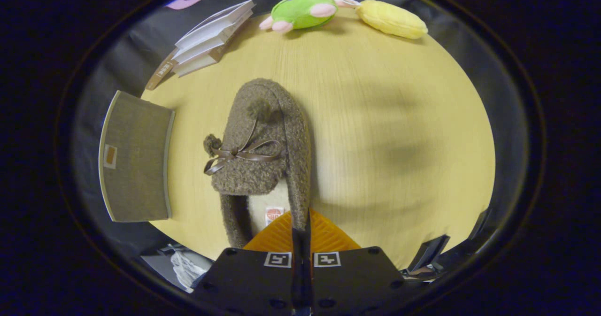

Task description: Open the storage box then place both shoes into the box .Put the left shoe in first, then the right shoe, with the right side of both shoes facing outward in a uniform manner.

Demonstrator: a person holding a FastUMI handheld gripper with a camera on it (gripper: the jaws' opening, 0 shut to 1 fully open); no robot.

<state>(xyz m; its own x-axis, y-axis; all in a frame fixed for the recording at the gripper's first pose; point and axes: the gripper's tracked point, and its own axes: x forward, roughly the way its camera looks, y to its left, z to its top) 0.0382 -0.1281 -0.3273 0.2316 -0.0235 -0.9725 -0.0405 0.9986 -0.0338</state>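
Observation:
A brown fuzzy slipper with a ribbon bow and two pompoms hangs ahead of my gripper, toe pointing away from me, above the round wooden table. Both fingers are pressed together on the slipper's right heel wall, one inside the shoe and one outside. Its pale insole with a small label shows just left of the fingers. A grey fabric storage box sits to the left of the slipper at the table's edge; I see its flat fabric top with a small tag.
A stack of white books lies beyond the box at the far left. A green plush toy and a yellow plush lie at the table's far edge. Bare tabletop spreads to the right of the slipper.

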